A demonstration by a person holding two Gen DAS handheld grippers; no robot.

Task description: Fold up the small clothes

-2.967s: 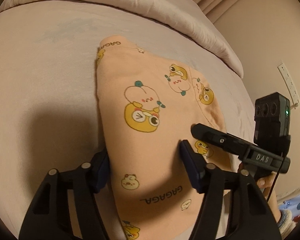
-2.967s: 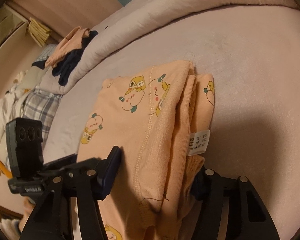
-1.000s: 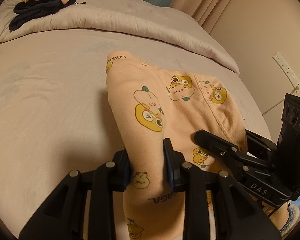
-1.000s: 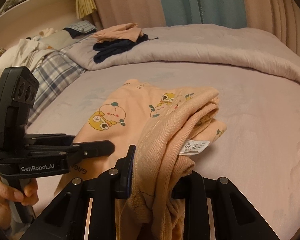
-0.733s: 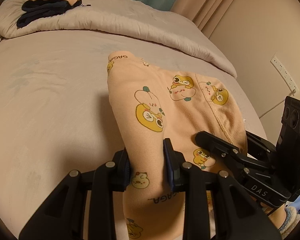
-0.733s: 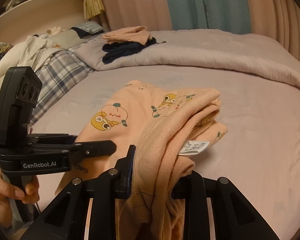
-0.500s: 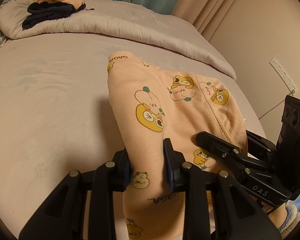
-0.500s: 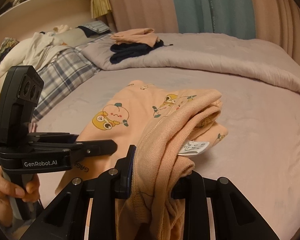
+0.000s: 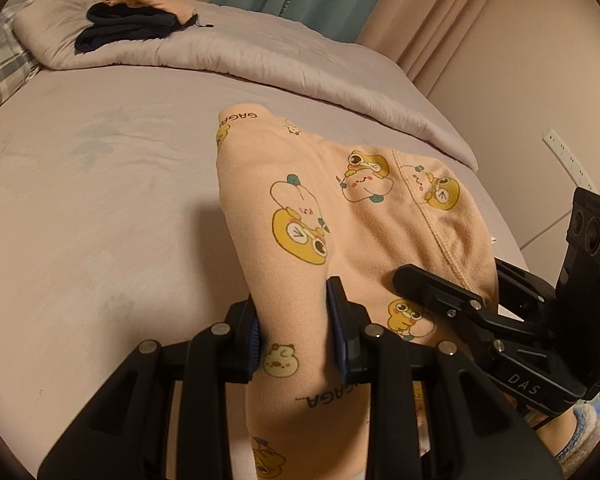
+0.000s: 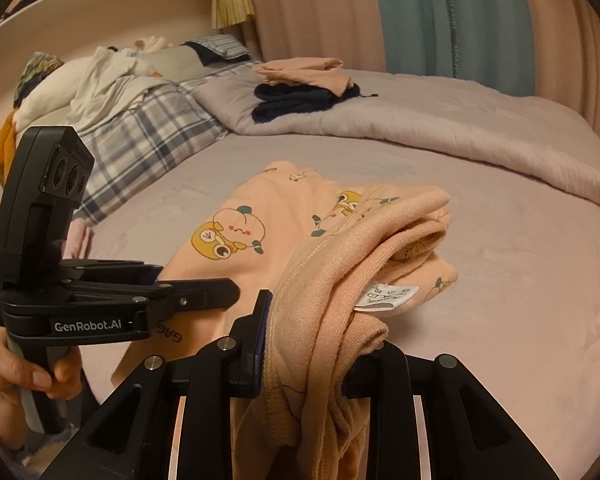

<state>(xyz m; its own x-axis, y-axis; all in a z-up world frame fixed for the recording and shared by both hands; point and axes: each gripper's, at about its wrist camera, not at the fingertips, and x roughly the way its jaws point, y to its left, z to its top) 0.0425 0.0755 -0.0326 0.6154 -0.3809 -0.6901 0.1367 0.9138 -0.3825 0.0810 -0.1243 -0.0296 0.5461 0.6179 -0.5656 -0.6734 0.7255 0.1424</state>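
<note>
A small peach garment (image 9: pixel 340 216) printed with yellow cartoon animals lies partly folded on the bed. My left gripper (image 9: pixel 296 328) is shut on its near left edge and lifts that edge off the sheet. My right gripper (image 10: pixel 304 344) is shut on the bunched waistband side of the same garment (image 10: pixel 340 248), with the white care label (image 10: pixel 388 294) hanging out. Each gripper shows in the other's view, the right gripper (image 9: pixel 440 292) beside the left gripper (image 10: pixel 188 292). The far part of the garment still rests on the sheet.
The bed sheet (image 9: pixel 100 200) spreads out to the left. A rolled duvet (image 9: pixel 280 60) lies at the far end with a stack of folded peach and dark clothes (image 10: pixel 308 88). A plaid blanket and a clothes pile (image 10: pixel 112 92) lie left. A wall socket (image 9: pixel 568 160) is at the right.
Three seconds ago both grippers were open around the garment's near edges. They have shut on it and lifted it, and both views have tilted up a little since one second ago.
</note>
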